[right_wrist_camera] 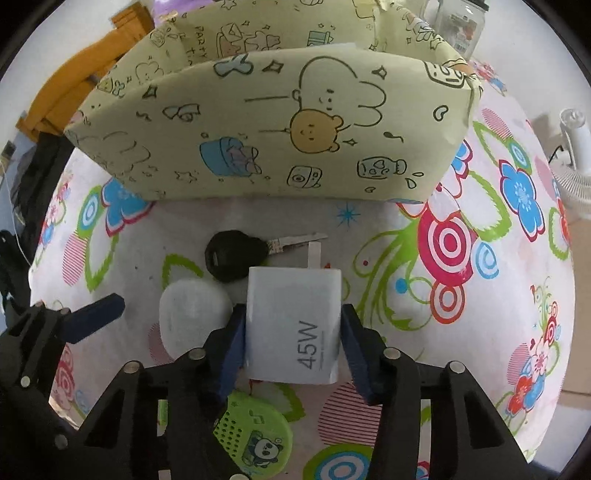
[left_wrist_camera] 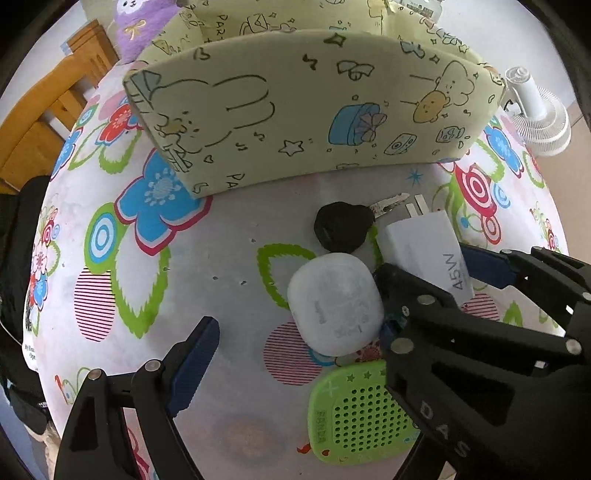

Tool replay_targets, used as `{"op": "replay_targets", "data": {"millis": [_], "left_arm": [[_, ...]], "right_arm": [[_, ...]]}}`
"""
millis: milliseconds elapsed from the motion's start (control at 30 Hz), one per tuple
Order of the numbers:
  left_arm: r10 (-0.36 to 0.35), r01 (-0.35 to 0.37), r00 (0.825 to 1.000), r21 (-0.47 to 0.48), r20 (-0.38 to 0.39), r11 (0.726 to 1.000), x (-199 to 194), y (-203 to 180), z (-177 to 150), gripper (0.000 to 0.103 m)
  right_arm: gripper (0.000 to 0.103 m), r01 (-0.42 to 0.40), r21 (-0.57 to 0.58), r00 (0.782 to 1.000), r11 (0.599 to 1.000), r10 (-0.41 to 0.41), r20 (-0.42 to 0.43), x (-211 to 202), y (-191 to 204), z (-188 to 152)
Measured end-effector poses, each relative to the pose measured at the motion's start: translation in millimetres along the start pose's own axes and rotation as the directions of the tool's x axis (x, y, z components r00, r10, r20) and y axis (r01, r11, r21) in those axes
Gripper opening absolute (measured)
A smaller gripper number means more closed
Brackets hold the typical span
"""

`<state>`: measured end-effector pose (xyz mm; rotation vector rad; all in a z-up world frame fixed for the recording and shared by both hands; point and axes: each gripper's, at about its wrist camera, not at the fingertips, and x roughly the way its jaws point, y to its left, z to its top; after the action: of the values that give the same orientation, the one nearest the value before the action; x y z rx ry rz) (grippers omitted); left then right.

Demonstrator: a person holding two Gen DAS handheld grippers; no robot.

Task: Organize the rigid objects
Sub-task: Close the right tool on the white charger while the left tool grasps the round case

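Observation:
A white 45W charger [right_wrist_camera: 293,321] lies on the flowered tablecloth, and my right gripper [right_wrist_camera: 293,334] is shut on it, one blue pad on each side. Left of it rests a white rounded case [left_wrist_camera: 334,302], which sits between the spread fingers of my open left gripper [left_wrist_camera: 291,345]; the left pad stands well clear of the case. A black-headed key [left_wrist_camera: 341,225] lies just beyond the case, in front of the pale yellow-green cartoon-print box [left_wrist_camera: 295,107]. A green perforated gadget with a panda [left_wrist_camera: 354,413] lies nearest the cameras, partly under the fingers.
The box [right_wrist_camera: 266,129] stands open-topped at the back of the table. A white fan [left_wrist_camera: 535,114] stands at the right, a wooden chair [left_wrist_camera: 48,110] at the left, and a purple plush toy [left_wrist_camera: 138,26] behind the box. A glass jar [right_wrist_camera: 458,26] stands far back.

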<state>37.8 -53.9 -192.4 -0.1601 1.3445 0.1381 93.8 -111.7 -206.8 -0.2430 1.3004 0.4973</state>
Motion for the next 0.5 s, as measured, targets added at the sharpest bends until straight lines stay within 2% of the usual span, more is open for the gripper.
{"op": "replay_targets", "data": {"millis": [333, 500], "left_arm": [[0.0, 0.0, 1.0, 0.037, -0.003, 0.999, 9.5, -16.2, 17.4, 0.089], [0.022, -0.023, 1.0, 0.06, 0.007, 0.998, 14.7, -25.2, 21.9, 0.08]], "right_arm": [[0.05, 0.009, 0.08, 1.0, 0.997, -0.009, -0.002, -1.9, -24.2, 2.4], [0.05, 0.014, 0.112, 1.0, 0.994, -0.014, -0.001, -2.5, -34.3, 0.1]]}}
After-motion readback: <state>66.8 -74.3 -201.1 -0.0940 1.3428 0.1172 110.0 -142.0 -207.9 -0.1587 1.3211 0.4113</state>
